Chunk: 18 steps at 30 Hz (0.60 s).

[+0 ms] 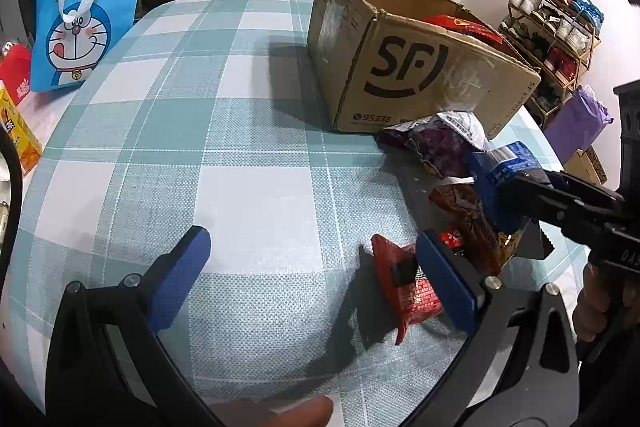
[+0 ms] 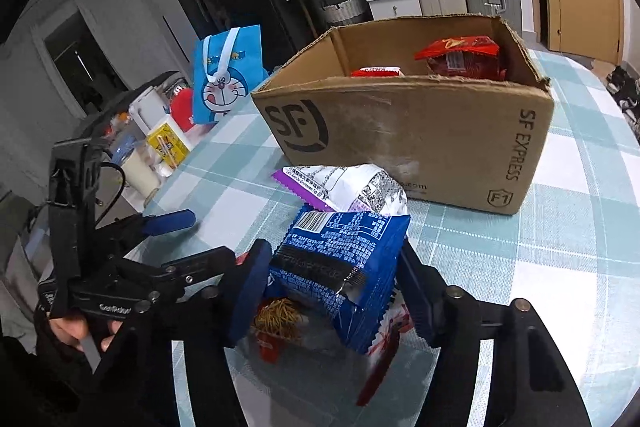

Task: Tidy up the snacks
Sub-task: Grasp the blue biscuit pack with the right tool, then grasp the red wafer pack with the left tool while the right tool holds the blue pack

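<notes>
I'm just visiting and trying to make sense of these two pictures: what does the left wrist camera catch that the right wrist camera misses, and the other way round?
Only the left wrist view shows the shoe rack, the purple bag and the small red packet by the open left gripper.

Only the right wrist view looks into the cardboard box, where red snack bags lie, and shows the right gripper shut on the blue snack packet.

Both show the checked tablecloth and the blue cartoon bag.
</notes>
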Tool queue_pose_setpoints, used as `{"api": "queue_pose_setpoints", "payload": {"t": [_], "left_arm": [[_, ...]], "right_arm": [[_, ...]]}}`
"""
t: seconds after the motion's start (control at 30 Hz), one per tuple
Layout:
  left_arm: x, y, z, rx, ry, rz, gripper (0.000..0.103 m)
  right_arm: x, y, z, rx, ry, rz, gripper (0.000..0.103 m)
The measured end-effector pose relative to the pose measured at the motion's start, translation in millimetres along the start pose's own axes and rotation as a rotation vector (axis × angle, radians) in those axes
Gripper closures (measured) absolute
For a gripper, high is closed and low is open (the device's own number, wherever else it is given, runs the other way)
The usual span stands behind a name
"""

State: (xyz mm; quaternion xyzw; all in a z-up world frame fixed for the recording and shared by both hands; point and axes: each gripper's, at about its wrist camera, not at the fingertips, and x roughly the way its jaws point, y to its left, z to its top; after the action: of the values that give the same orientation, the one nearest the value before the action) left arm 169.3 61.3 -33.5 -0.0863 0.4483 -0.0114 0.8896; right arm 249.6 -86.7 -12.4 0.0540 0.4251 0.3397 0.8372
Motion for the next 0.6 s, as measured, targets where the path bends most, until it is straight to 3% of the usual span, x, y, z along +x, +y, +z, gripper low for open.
{"api": "queue_pose_setpoints", "payload": {"t": [0.17,0.4,0.6], "left_arm": [[0.0,-3.6,1.1,0.009,0.001,-0.007,0.001],[4.0,-21.8,-4.1,0.087,0.033,-0.020,0.001],[2.6,-35.9,-7.9,0.133,0.051,-0.076,0.001]], "right_arm": [[-11.3,-7.6,-4.9,0.041,-0.027,0.033,0.056],[-32.5,-14.5,-12.0,0.068,-0.089,0.055,0.056],[-47.2,-21.0,-17.5,0.079,-0.112,0.041,0.056]]}}
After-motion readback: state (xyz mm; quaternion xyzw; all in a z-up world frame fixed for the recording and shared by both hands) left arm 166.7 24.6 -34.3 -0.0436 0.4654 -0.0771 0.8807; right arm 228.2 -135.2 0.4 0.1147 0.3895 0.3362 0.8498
